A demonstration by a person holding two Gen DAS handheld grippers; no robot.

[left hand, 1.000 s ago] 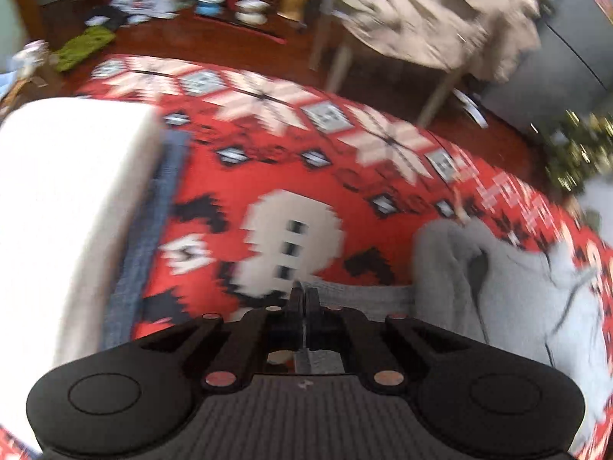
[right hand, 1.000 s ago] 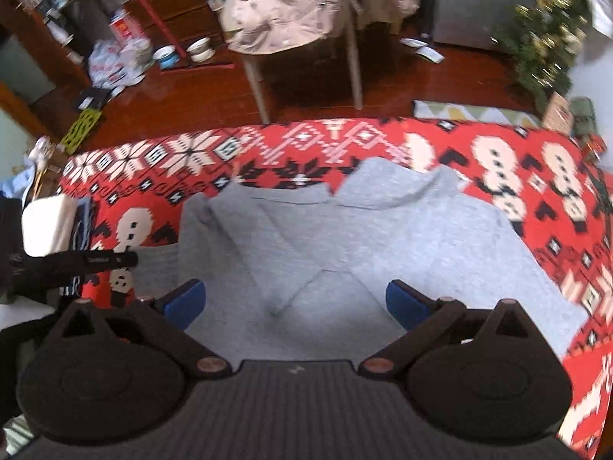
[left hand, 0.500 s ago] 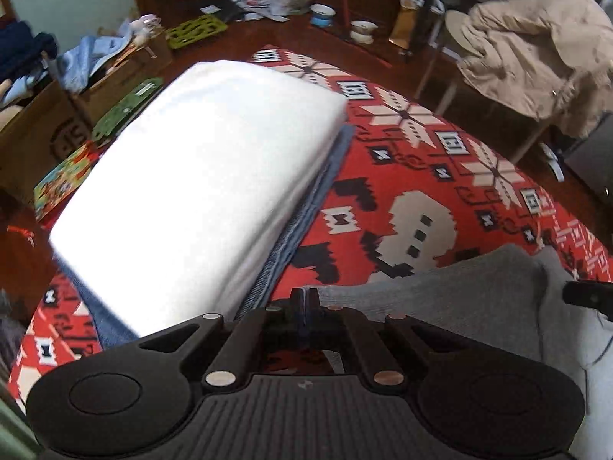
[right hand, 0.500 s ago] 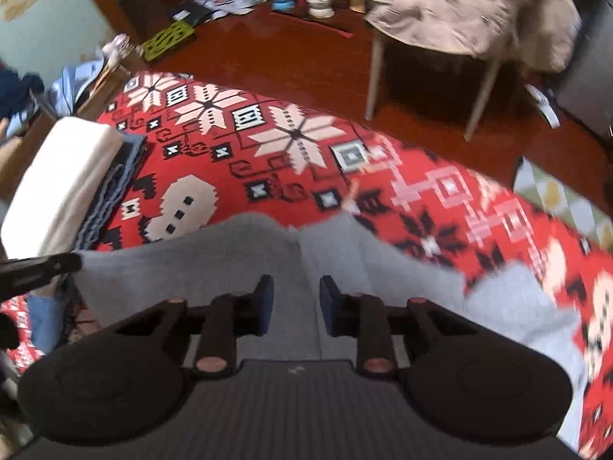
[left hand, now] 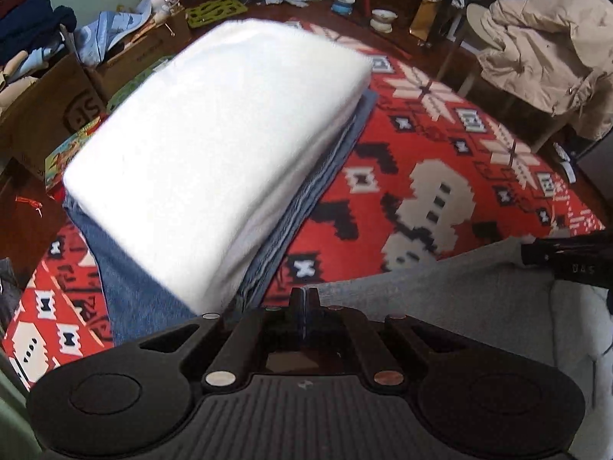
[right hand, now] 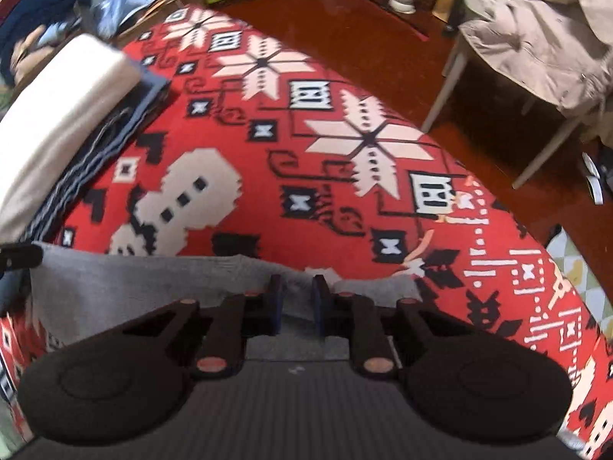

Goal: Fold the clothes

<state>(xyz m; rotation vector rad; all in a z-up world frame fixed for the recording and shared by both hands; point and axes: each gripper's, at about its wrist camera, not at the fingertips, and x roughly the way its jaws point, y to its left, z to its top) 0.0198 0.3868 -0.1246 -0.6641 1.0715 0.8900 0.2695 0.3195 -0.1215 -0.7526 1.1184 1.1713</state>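
A grey garment lies on a red patterned blanket. My left gripper is shut on the garment's corner, beside the folded pile. In the right wrist view the same grey garment stretches along the near edge of the red blanket. My right gripper is closing on a raised fold at the garment's far edge, and grey cloth fills the gap between its blue pads. One black finger of the right gripper shows at the right of the left wrist view. A finger of the left gripper shows at the garment's left corner.
A thick folded white cloth rests on folded blue denim at the blanket's left. Cardboard boxes with clutter stand beyond it. A chair with a beige coat stands on the wooden floor at the far right. Bowls sit on the floor.
The right gripper went from wide open to nearly closed and dropped to the garment's far edge. The left gripper stayed shut and swung toward the white pile, carrying the grey corner.
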